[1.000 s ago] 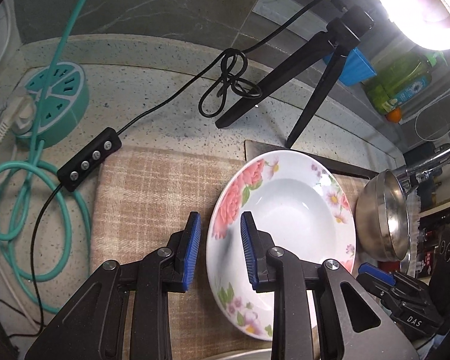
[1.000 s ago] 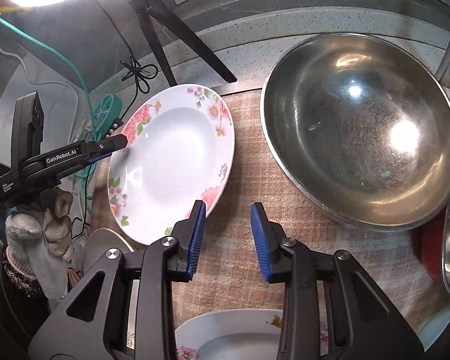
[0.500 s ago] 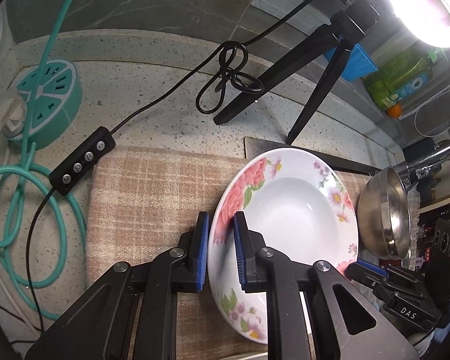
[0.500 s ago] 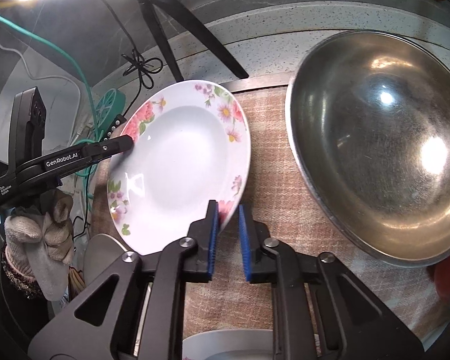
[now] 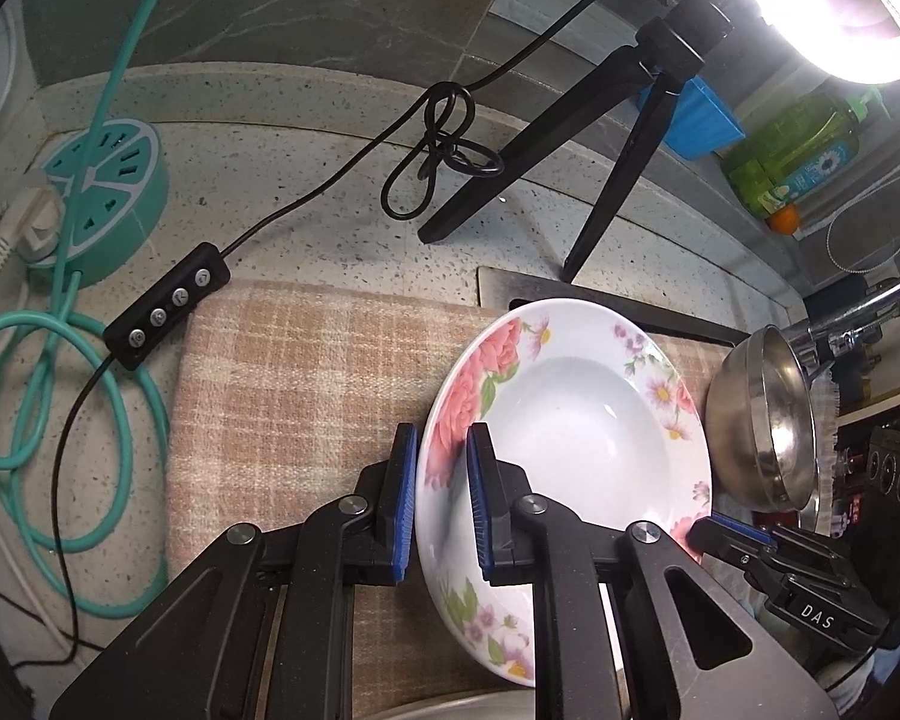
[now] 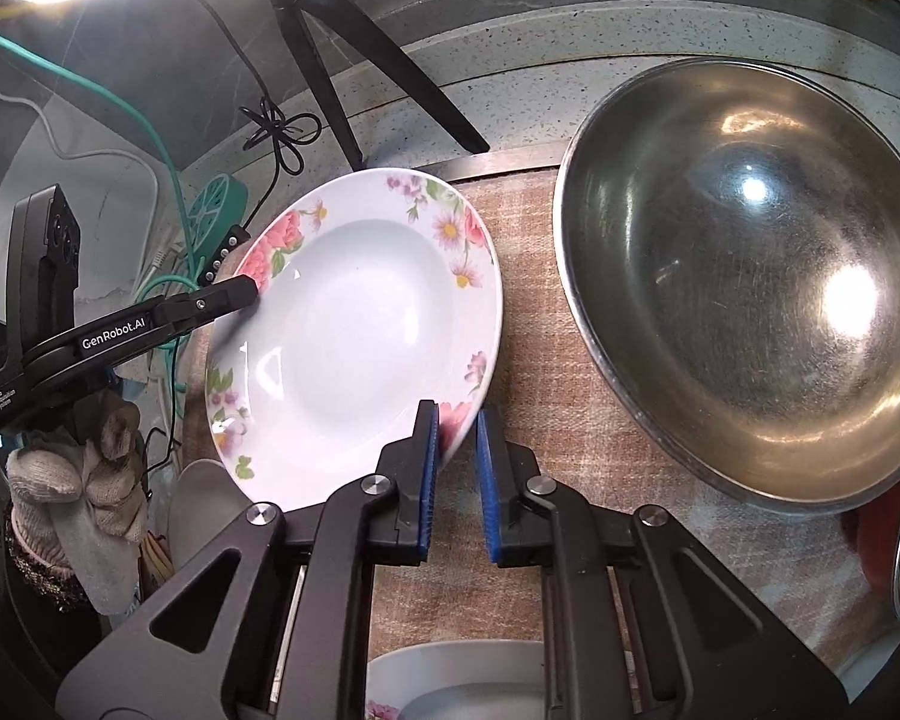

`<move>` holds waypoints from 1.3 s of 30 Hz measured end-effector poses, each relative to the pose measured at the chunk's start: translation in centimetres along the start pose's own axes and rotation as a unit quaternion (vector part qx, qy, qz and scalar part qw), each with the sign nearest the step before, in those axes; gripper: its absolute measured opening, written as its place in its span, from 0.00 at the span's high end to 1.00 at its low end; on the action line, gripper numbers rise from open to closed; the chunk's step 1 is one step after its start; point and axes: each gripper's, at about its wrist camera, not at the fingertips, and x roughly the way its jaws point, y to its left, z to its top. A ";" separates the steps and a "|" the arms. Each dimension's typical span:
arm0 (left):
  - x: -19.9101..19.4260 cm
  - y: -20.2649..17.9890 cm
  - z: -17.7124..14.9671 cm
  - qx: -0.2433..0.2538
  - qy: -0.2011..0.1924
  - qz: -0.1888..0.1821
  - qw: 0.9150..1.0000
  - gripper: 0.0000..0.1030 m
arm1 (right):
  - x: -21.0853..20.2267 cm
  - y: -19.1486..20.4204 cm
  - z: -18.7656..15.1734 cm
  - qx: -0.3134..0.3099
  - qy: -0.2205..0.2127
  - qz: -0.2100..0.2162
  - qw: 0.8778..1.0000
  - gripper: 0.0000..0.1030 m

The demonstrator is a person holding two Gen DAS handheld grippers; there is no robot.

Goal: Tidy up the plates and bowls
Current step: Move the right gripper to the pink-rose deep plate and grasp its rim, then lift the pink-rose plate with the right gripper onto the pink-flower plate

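Observation:
A white floral plate (image 5: 576,420) is held tilted above the checked cloth (image 5: 306,372). My left gripper (image 5: 441,498) is shut on its left rim. My right gripper (image 6: 455,480) is shut on its opposite rim, and shows in the left wrist view (image 5: 732,534). The plate also shows in the right wrist view (image 6: 354,336), with the left gripper's finger (image 6: 222,300) on its far edge. A large steel bowl (image 6: 744,276) sits on the cloth to the right. A second floral plate (image 6: 450,684) lies below my right gripper.
A black tripod (image 5: 570,138) with a ring light (image 5: 840,6) stands behind the cloth. A teal power strip (image 5: 102,192), teal cable and black remote (image 5: 168,312) lie left. A tap (image 5: 858,312), a green bottle (image 5: 792,150) and a blue container (image 5: 696,114) are at the far right.
Both grippers closed from open onto opposite rims of the floral plate and lifted it to a tilt above the cloth.

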 end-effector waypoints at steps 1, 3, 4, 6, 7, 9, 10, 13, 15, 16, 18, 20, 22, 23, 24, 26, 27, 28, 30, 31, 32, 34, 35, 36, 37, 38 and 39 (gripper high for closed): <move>-0.1 -0.1 0.0 0.000 -0.001 0.001 1.000 0.86 | -0.1 0.0 0.0 0.000 -0.001 0.000 1.000 0.87; -0.3 -0.3 -0.1 0.003 -0.002 0.002 1.000 0.86 | -0.3 -0.1 -0.1 0.000 -0.003 0.001 1.000 0.87; -0.4 -0.4 -0.1 0.004 -0.003 0.002 1.000 0.86 | -0.4 -0.2 -0.1 0.001 -0.003 0.002 1.000 0.87; -0.5 -0.7 -0.3 0.007 -0.004 0.002 1.000 0.86 | -0.8 -0.3 -0.2 0.001 -0.006 0.005 1.000 0.87; -0.6 -0.8 -0.4 0.007 -0.005 0.001 1.000 0.86 | -0.9 -0.3 -0.3 -0.001 -0.007 0.005 1.000 0.87; -0.8 -1.0 -0.6 0.006 -0.007 0.000 1.000 0.86 | -1.2 -0.4 -0.4 -0.002 -0.010 0.006 1.000 0.87; -0.9 -1.1 -0.8 0.005 -0.008 -0.001 1.000 0.86 | -1.3 -0.4 -0.5 -0.003 -0.011 0.006 1.000 0.87; -1.5 -1.4 -1.3 0.007 -0.014 0.002 1.000 0.86 | -1.5 -0.3 -0.8 -0.008 -0.013 0.005 1.000 0.87; -2.1 -1.6 -1.7 0.009 -0.019 0.001 1.000 0.86 | -1.9 -0.3 -1.0 -0.013 -0.016 0.004 1.000 0.87; -2.4 -1.8 -1.8 0.009 -0.021 0.000 1.000 0.86 | -2.1 -0.2 -1.2 -0.016 -0.018 0.005 1.000 0.87; -3.0 -2.0 -2.3 0.012 -0.026 0.001 1.000 0.86 | -2.5 -0.2 -1.6 -0.022 -0.020 0.007 1.000 0.87; -3.6 -2.3 -2.9 0.012 -0.031 0.001 0.999 0.86 | -2.9 -0.2 -2.0 -0.025 -0.021 0.009 0.999 0.87; -4.2 -2.6 -3.6 0.010 -0.034 -0.003 0.999 0.86 | -3.6 -0.2 -2.5 -0.029 -0.026 0.011 0.999 0.87; -4.4 -2.7 -3.9 0.008 -0.035 -0.004 0.999 0.86 | -3.7 -0.3 -2.5 -0.030 -0.027 0.012 0.999 0.87; -4.6 -2.9 -4.3 0.008 -0.036 -0.005 0.999 0.86 | -4.0 -0.3 -2.7 -0.032 -0.029 0.012 0.999 0.87; -5.0 -3.5 -4.9 0.011 -0.040 -0.003 0.999 0.86 | -4.7 -0.5 -3.2 -0.036 -0.033 0.011 0.999 0.87; -5.2 -3.9 -5.4 0.015 -0.041 -0.001 0.999 0.86 | -5.0 -0.5 -3.5 -0.037 -0.035 0.009 0.999 0.87; -5.4 -4.2 -5.8 0.020 -0.041 -0.001 0.999 0.86 | -5.3 -0.6 -3.8 -0.039 -0.037 0.007 0.999 0.87; -5.6 -4.7 -6.6 0.021 -0.041 -0.005 0.999 0.86 | -6.0 -1.0 -4.6 -0.041 -0.038 0.006 0.998 0.87; -5.8 -4.9 -7.0 0.019 -0.041 -0.010 0.999 0.86 | -6.2 -1.2 -4.9 -0.042 -0.037 0.007 0.998 0.87; -5.9 -5.1 -7.3 0.018 -0.041 -0.014 0.999 0.86 | -6.5 -1.3 -5.2 -0.043 -0.037 0.006 0.998 0.87; -6.2 -5.5 -8.2 0.016 -0.043 -0.020 0.999 0.86 | -7.1 -1.6 -6.2 -0.049 -0.039 0.002 0.998 0.87; -6.3 -5.9 -8.7 0.017 -0.043 -0.022 0.999 0.86 | -7.4 -1.7 -6.7 -0.050 -0.039 0.001 0.998 0.87; -6.4 -6.2 -9.1 0.018 -0.043 -0.021 0.999 0.86 | -7.8 -1.9 -7.2 -0.051 -0.039 0.002 0.998 0.87; -6.5 -6.5 -9.7 0.021 -0.042 -0.019 0.999 0.86 | -8.1 -2.1 -7.7 -0.052 -0.039 0.002 0.998 0.87; -6.6 -6.7 -10.2 0.022 -0.042 -0.019 0.999 0.86 | -8.4 -2.2 -8.1 -0.053 -0.039 0.002 0.998 0.87; -6.7 -7.0 -10.8 0.019 -0.042 -0.022 0.999 0.86 | -8.5 -2.4 -8.4 -0.055 -0.038 0.001 0.998 0.87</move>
